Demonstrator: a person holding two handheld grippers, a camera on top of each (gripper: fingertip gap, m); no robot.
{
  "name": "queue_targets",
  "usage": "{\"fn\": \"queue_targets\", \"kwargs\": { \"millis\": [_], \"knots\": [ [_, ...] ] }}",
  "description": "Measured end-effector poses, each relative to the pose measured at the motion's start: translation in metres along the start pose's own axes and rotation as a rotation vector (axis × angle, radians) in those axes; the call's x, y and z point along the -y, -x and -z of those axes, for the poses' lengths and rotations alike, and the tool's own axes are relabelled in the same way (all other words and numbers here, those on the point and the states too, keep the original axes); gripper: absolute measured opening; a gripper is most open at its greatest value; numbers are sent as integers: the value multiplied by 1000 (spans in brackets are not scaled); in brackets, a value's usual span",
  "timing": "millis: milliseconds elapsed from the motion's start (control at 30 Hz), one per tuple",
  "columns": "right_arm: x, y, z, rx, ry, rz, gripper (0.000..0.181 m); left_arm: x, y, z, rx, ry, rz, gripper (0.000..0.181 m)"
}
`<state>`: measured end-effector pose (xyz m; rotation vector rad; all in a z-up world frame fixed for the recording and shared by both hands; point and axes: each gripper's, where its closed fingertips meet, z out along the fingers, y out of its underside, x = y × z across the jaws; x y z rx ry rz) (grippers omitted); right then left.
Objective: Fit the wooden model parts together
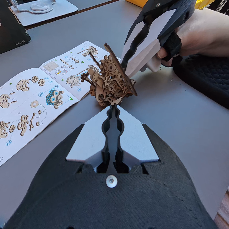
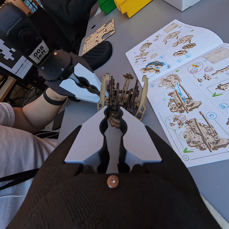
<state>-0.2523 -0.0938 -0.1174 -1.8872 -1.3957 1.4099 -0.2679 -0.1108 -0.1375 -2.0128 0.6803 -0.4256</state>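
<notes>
Wooden model (image 1: 110, 79): light, brittle laser-cut ply. Left hand-held gripper (image 1: 113, 106) pinches thin bottom tab; right hand-held gripper (image 2: 114, 109) clamps gear stack, seemingly firm. Grip frame plates, not teeth.

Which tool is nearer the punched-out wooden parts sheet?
Left. The left tool grips the wooden gear model on the side toward the parts sheet; the right tool holds the model's side away from it.

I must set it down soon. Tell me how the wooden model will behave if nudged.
The wooden model is probably light, being thin, cut-out sheet. It is likely fragile: slim posts and small gears stick out. It sits tilted between the left gripper and right gripper, so it may tip.
</notes>
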Motion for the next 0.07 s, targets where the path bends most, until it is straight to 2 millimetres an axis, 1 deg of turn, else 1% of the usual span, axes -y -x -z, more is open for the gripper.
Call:
{"fn": "queue_targets", "kwargs": {
  "millis": [33, 67],
  "knots": [
    [0, 0, 0, -1, -2, -4, 10, 0, 0, 0, 3, 0, -2, 2],
    [0, 0, 0, 0, -5, -8, 10, 0, 0, 0, 9, 1, -8, 2]
  ]
}}
